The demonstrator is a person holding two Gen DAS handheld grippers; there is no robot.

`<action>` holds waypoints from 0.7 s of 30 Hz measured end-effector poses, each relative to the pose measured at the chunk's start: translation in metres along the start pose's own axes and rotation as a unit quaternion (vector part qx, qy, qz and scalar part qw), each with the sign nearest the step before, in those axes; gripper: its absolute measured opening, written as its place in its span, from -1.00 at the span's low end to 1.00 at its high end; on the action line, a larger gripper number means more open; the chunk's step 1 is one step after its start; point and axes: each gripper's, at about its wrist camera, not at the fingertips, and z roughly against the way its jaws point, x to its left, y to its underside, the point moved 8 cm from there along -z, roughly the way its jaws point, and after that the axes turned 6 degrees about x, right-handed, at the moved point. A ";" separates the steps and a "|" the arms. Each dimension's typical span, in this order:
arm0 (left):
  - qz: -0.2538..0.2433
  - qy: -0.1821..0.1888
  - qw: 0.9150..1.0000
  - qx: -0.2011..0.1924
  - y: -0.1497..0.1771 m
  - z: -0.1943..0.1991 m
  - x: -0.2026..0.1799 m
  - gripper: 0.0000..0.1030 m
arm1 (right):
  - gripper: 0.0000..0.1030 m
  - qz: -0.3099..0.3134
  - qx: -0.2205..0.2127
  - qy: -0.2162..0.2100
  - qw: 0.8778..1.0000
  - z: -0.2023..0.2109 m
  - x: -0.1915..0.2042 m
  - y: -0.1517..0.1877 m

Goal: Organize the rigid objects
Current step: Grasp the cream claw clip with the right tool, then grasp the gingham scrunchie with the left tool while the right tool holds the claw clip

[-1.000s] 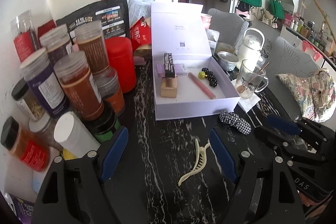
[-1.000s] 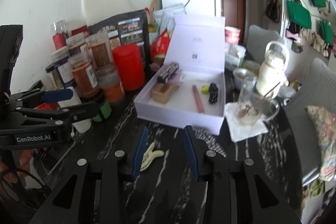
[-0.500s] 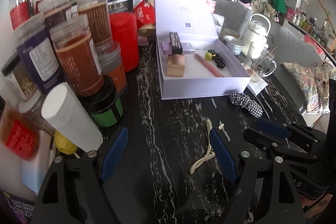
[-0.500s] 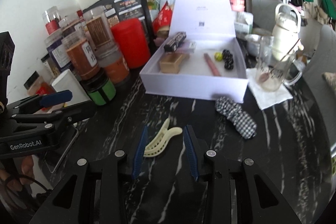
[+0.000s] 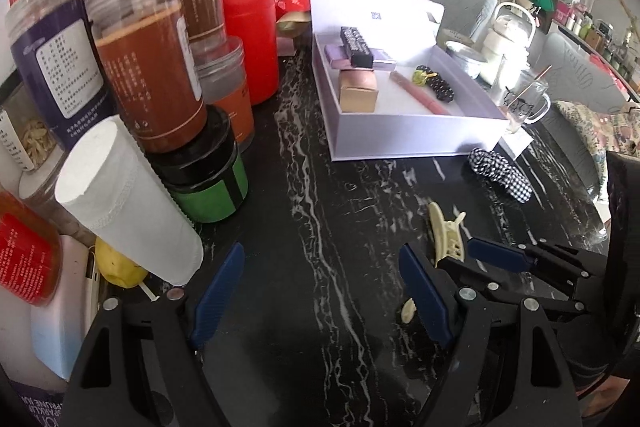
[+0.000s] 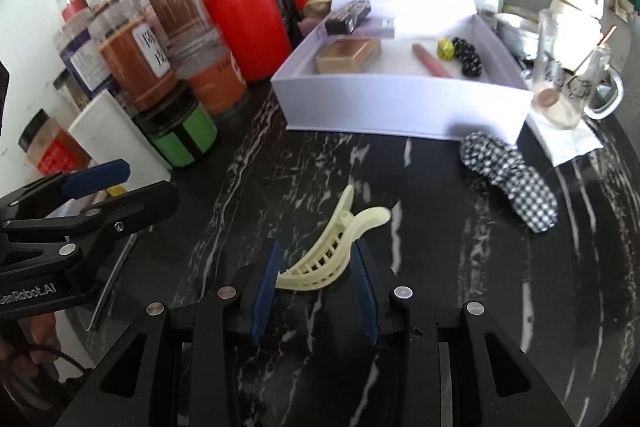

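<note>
I am putting my right tongs (image 6: 314, 281), open, around the cream hair clip (image 6: 334, 245) lying on the worktop (image 6: 400, 347), my left tongs (image 5: 320, 291) are waiting open, and the white box (image 6: 400, 107) is holding a few things already.

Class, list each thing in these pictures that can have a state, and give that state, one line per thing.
White gift box: lid open, items inside.
Cream hair clip: lying on the table, between the right gripper's fingers, not yet clamped.
Right gripper: open.
Left gripper: open, empty.
Glass mug: upright.
Green jar: lidded, upright.
</note>
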 end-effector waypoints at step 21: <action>-0.008 0.046 0.999 0.023 -0.015 -0.024 -0.046 0.55 | -0.56 -0.007 -0.005 0.016 1.000 0.009 -0.041 0.009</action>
